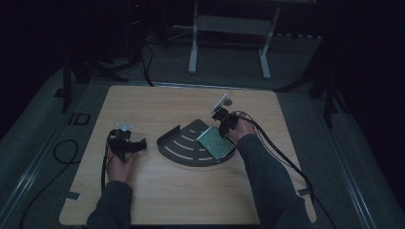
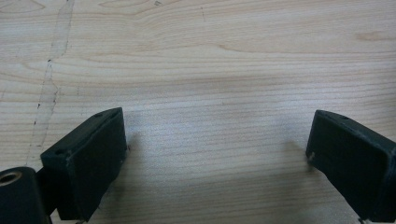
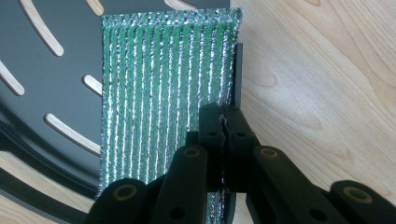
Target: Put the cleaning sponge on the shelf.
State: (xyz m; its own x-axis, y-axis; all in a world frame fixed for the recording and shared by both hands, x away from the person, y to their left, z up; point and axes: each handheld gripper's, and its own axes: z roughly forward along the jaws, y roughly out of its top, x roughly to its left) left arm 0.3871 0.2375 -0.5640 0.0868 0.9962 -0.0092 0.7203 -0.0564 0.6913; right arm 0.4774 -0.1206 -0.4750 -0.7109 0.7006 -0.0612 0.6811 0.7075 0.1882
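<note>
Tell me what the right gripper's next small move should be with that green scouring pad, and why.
Probably open a little and back off. The right gripper is pinched shut on the edge of the green scouring pad, which already seems to lie on the dark slotted tray. The left gripper waits open above bare table.

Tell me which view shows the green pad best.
Right gripper view: the green pad is close, its silver-striped weave clear, lying on the slotted tray with the right gripper shut on its edge. The high view shows it small and dim. The left gripper view faces bare table.
</note>
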